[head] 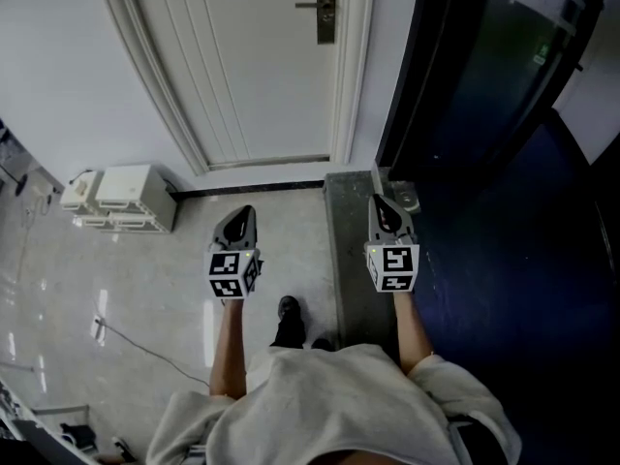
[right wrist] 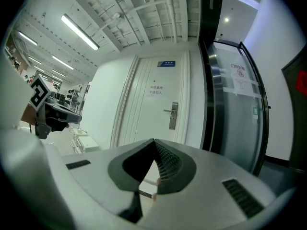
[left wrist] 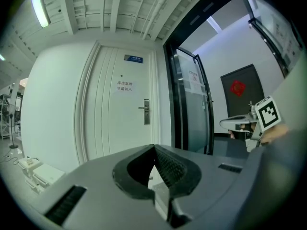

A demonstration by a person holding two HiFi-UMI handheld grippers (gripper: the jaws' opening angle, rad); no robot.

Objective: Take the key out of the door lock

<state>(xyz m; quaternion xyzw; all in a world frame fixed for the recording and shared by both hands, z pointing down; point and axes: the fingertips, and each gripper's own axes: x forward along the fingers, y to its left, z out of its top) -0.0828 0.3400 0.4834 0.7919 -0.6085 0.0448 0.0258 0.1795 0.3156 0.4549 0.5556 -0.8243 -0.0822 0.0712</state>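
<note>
Pressed together at the tips, our left tongs [head: 240, 217] pinch nothing, and our right tongs [head: 385, 202] are likewise closed and empty. We hold both about level and side by side, pointing toward the door, each with its marker cube nearest our hands.

Well ahead of both tongs is the door lock [head: 326, 8], a dark upright plate near the right edge of the white door [head: 262, 76], with a lever handle [head: 309, 6] reaching out to its left. From this far off we cannot make out the key in any view.

In the left gripper view the door carries a small blue plate [left wrist: 133, 59] near its top and a paper notice [left wrist: 124, 86] below that. Just right of the door frame stands a dark glass door [head: 484, 76], and a grey threshold strip [head: 349, 250] runs along the floor beneath our right tongs. Against the wall to the left of the door lie some white boxes [head: 121, 199], and a thin cable [head: 145, 347] trails over the pale tiled floor [head: 174, 279]. One dark shoe [head: 288, 310] shows between our forearms.
</note>
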